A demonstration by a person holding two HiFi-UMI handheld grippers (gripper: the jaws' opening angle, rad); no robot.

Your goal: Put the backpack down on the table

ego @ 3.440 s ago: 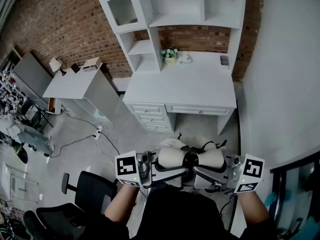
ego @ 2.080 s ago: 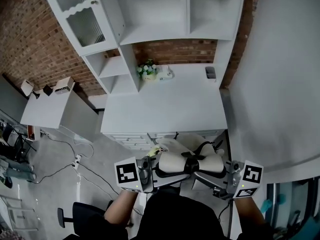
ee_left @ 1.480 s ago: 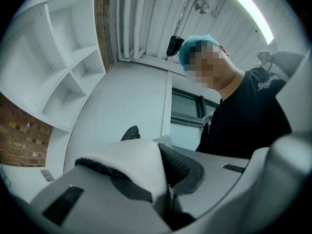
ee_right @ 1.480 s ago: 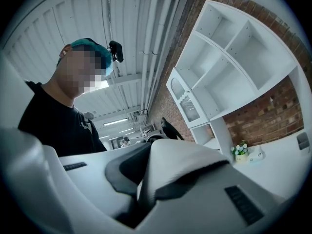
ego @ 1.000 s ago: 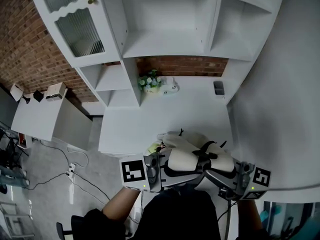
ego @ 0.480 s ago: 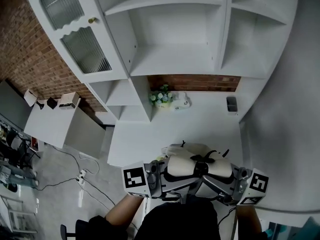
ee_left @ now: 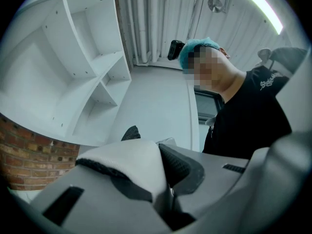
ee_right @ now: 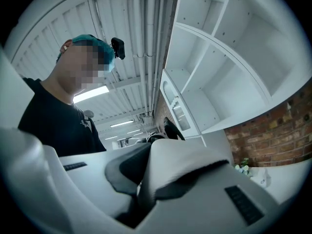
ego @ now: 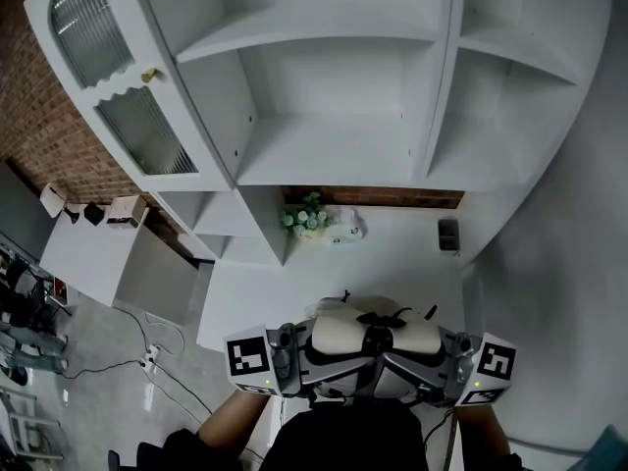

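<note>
Backpack (ego: 373, 327), cream with black trim, hangs between the two grippers at the front edge of the table (ego: 294, 273), roughly midway along that edge. The left gripper (ego: 334, 349) is clamped on a pale padded shoulder strap (ee_left: 129, 162); its own view shows the strap pinched between the jaws. The right gripper (ego: 400, 357) is clenched the same way on the other strap (ee_right: 180, 165), again with the fabric squeezed between the jaws.

The carrying part looks nearly done: the bag is up at the table, and its far side reaches over the front edge. Whether its bottom already touches the tabletop cannot be told from the head view, since the bag hides its own underside; it appears to be borne by the straps, not resting.

What is left, as I judge it: bring the bag fully over the bare white top, lower it until the table takes its weight, then let go of both straps. There is room for it, because the flowers (ego: 309, 219) and a small dark item (ego: 447, 234) sit along the back edge, well apart from the bag.
</note>
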